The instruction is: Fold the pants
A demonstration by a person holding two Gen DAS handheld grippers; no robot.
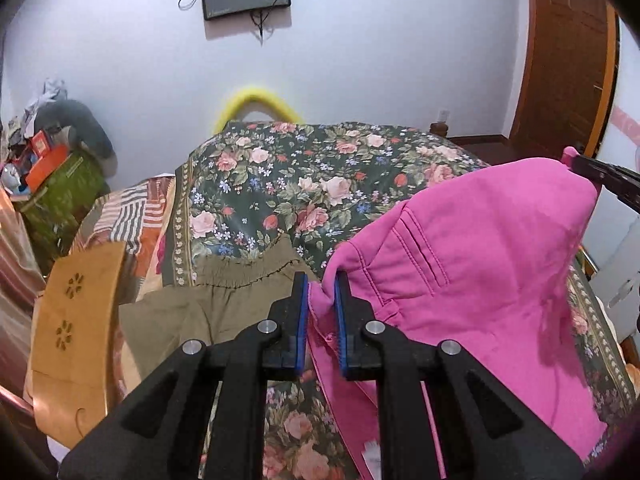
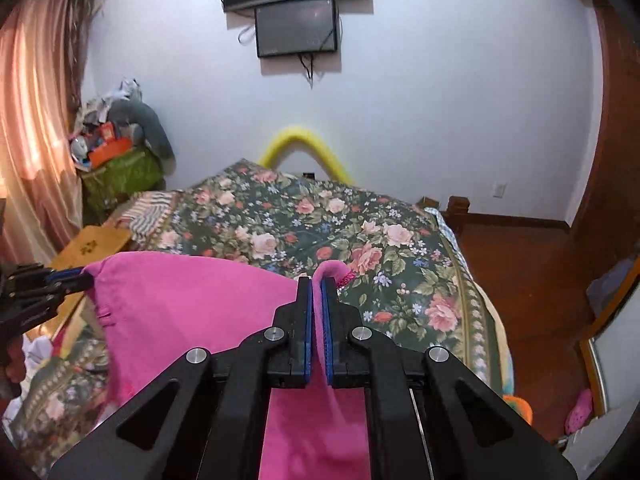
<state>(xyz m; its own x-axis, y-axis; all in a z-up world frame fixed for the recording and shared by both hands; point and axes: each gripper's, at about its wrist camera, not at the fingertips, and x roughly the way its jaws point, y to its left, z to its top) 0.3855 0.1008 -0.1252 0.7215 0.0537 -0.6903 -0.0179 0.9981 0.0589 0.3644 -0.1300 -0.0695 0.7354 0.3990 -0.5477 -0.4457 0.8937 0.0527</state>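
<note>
Pink pants [image 1: 480, 264] hang in the air over the bed, held by both grippers at the waistband. My left gripper [image 1: 322, 284] is shut on one corner of the waistband, with pink cloth pinched between the blue pads. My right gripper [image 2: 319, 284] is shut on the other corner; the pants [image 2: 192, 304] stretch from it to the left. The left gripper shows in the right wrist view [image 2: 80, 278] at the far left, and the right gripper shows in the left wrist view [image 1: 576, 160] at the upper right. The legs hang down out of sight.
The bed has a dark floral cover [image 1: 304, 176]. An olive garment [image 1: 224, 304] lies on it by the left gripper. A wooden chair back [image 1: 76, 320] stands left of the bed. A cluttered green box [image 2: 120, 172] is in the far corner. Wood floor [image 2: 532, 280] lies to the right.
</note>
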